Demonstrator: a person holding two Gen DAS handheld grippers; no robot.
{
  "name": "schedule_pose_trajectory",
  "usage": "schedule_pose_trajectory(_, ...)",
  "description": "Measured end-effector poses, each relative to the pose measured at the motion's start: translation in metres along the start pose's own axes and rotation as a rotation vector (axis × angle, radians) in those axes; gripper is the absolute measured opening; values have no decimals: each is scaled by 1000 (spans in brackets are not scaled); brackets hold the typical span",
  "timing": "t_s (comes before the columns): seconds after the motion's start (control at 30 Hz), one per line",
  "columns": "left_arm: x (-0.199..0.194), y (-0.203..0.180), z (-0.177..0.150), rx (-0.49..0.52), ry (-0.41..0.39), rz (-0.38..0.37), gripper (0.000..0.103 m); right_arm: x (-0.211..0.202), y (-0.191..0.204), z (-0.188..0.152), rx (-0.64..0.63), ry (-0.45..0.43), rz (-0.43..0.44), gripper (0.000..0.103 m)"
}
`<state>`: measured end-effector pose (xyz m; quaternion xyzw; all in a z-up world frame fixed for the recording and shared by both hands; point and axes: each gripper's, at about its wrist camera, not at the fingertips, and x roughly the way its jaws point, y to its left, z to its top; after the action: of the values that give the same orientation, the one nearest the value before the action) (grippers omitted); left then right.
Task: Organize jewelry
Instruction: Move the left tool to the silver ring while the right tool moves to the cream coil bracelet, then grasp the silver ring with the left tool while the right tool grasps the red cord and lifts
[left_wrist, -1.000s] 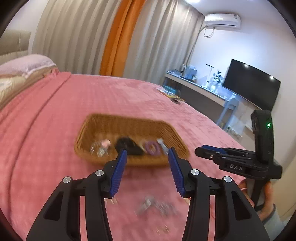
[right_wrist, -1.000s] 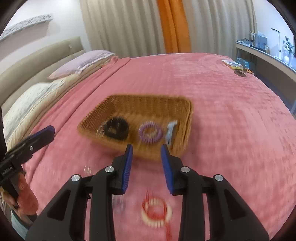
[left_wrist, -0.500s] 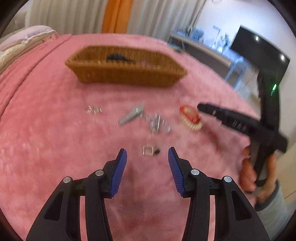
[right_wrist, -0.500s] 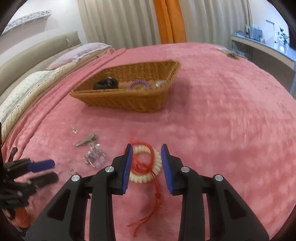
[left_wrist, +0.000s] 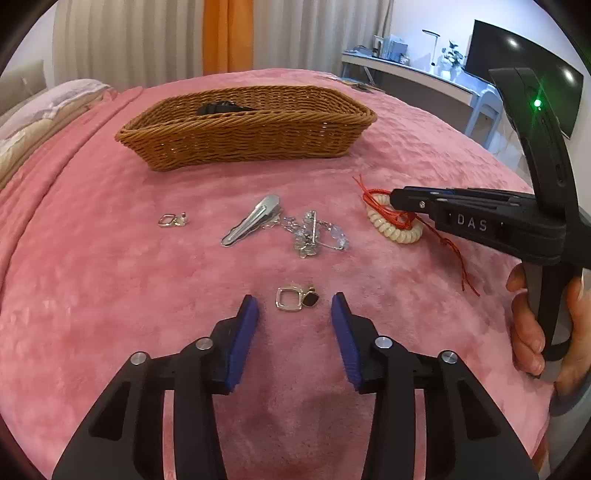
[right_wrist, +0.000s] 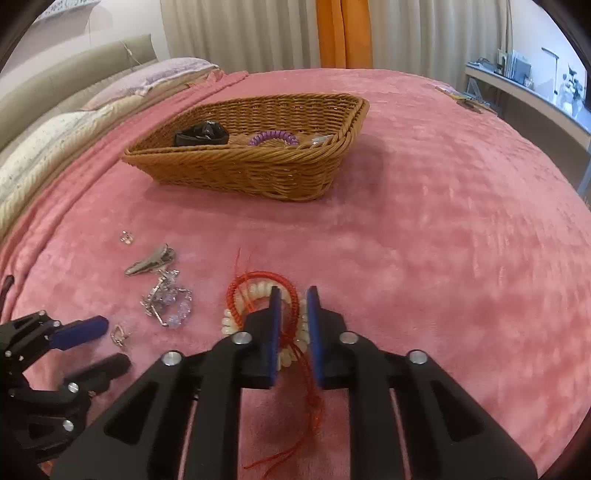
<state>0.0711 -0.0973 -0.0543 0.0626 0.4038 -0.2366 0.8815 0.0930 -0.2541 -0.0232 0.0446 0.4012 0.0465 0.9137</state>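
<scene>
Straddling coiled cream bracelet (right_wrist: 295, 345), red cord (right_wrist: 255, 291)

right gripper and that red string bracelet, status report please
Right gripper narrowed around red string bracelet and cream coil hair tie, not yet shut. Left gripper open before square earring. Path to wicker basket unobstructed.

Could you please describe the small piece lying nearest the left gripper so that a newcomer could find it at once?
Start at the brown woven wicker basket on the pink bedspread and come towards the open left gripper. Just beyond its blue tips lies a small silver square-framed earring with a dark stone. Unlike the similar silver square earring further left, it carries that dark stone.
</scene>
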Motion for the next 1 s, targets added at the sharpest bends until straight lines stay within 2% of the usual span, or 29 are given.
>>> schedule_pose_trajectory(0.13,-2,8,-1,-32,-7,-14,32,-1,7,-3,-29,-12,-38,4)
schedule_pose_trajectory(0.2,-1,9,-1,-40,-13,-15,20,-4,7,-3,-29,-26,-49,3)
schedule_pose_trajectory(0.3,-2,12,-2,-55,-22,-29,20,-12,2,-3,-7,-62,-33,3)
schedule_pose_trajectory(0.5,-2,11,-3,-53,-28,-35,20,-40,-19,-5,91,-139,65,3)
schedule_pose_trajectory(0.6,-3,11,-4,-49,-26,-58,20,-49,-28,-8,124,-128,43,3)
schedule_pose_trajectory(0.73,-4,8,-5,-35,-26,-52,20,-45,-39,-17,107,-46,-106,3)
schedule_pose_trajectory(0.87,-4,7,-6,-31,-24,-47,20,-36,-44,-25,103,12,-127,3)
schedule_pose_trajectory(1.0,-4,7,-6,-32,-25,-49,20,-34,-37,-29,72,16,-130,4)
